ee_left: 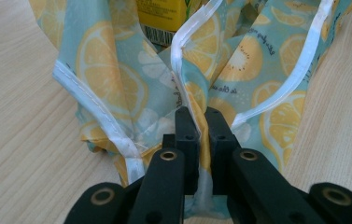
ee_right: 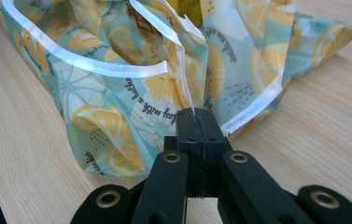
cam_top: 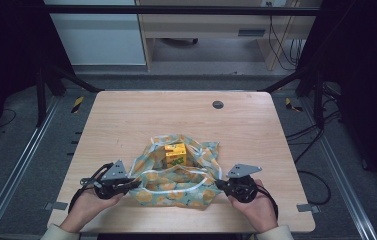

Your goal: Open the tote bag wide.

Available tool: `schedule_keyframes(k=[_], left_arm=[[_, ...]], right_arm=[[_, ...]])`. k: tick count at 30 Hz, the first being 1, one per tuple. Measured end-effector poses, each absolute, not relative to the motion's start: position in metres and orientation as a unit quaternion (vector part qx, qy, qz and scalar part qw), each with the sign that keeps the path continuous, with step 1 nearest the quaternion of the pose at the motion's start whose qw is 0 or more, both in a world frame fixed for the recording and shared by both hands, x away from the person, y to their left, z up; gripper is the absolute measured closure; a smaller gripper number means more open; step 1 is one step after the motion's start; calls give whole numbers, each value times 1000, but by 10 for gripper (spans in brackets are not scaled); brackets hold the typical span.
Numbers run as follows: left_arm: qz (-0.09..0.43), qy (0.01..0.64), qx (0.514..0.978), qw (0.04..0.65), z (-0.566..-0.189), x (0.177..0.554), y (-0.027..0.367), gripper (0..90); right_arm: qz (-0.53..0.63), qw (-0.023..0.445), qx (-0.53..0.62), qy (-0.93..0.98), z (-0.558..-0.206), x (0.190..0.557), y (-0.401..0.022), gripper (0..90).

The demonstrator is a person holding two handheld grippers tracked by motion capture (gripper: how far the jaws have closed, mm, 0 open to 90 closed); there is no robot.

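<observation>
Our left tool (cam_top: 132, 184) is clamped on a fold of the bag (cam_top: 178, 172), pinching its white-edged rim between nearly closed jaws, as the left gripper view shows (ee_left: 200, 128). Our right tool (cam_top: 219, 184) is fully closed on the rim at the bag's right side (ee_right: 197, 116). The lemon-print bag lies crumpled between the two tools, near the tabletop's (cam_top: 126, 120) near edge. A yellow box (cam_top: 175, 154) stands inside it, toward the far side.
</observation>
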State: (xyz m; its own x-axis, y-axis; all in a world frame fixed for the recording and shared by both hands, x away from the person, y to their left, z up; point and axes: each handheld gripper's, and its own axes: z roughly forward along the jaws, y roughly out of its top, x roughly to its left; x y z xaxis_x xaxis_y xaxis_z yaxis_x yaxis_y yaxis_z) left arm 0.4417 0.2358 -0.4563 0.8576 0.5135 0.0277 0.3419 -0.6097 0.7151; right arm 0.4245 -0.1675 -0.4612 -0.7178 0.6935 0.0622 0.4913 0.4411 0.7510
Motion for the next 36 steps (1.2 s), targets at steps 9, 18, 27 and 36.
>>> schedule_keyframes(k=[9, 18, 27, 36], left_arm=[[112, 240, 902, 341, -465, 440, 234, 886], [111, 238, 904, 338, -468, 438, 233, 887], [116, 236, 904, 338, -467, 439, 232, 886], [122, 232, 904, 337, -466, 438, 233, 886]], right_arm=[[381, 117, 362, 842, -471, 421, -166, 900], [408, 160, 352, 827, -446, 423, -166, 632], [401, 190, 329, 834, -410, 471, -134, 527], [358, 170, 315, 862, -426, 502, -103, 463]])
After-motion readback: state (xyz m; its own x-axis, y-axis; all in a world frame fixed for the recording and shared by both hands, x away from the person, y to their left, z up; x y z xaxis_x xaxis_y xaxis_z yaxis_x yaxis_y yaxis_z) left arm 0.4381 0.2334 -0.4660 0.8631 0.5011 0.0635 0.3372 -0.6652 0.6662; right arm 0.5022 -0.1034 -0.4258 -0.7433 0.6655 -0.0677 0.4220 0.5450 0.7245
